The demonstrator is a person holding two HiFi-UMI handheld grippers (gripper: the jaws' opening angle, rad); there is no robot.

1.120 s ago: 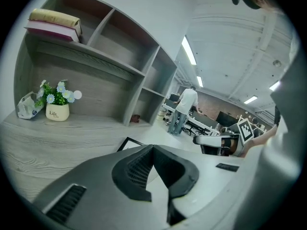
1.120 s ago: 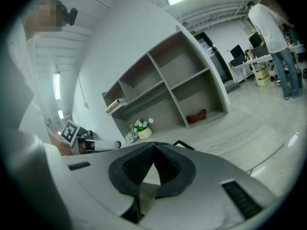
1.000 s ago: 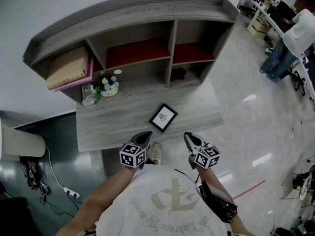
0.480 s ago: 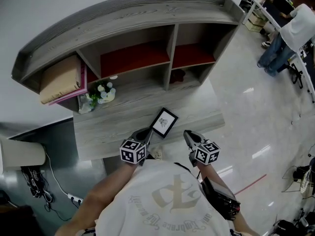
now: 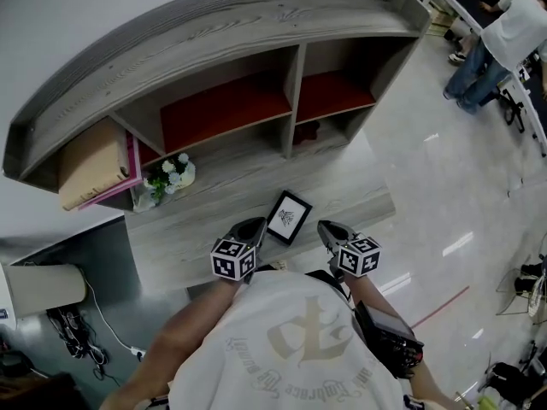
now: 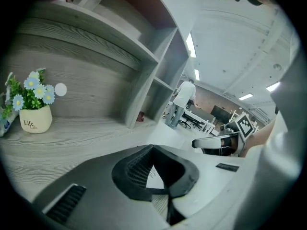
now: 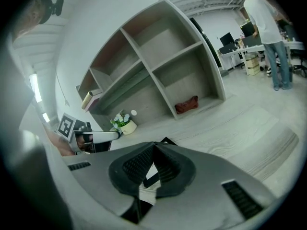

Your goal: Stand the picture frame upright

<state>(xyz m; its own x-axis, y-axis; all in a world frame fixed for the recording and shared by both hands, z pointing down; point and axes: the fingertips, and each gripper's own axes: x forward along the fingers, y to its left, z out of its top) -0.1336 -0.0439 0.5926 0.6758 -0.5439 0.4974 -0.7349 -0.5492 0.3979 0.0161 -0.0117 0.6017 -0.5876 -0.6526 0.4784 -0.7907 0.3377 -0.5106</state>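
Picture frame [image 5: 288,217] lies flat on the bench [image 5: 197,220] near its front edge, turned askew, between the two tools. Left tool [image 5: 250,229] has its jaws together with nothing held, tip just beside the frame's left edge; contact unclear. Right tool [image 5: 330,229] also has its jaws together and empty, near the frame's right side and apart from it. Flower pot [image 5: 171,176] stands further left by the shelf unit [image 5: 291,101]. A small dark-red item [image 5: 308,131] sits in the lower right compartment.
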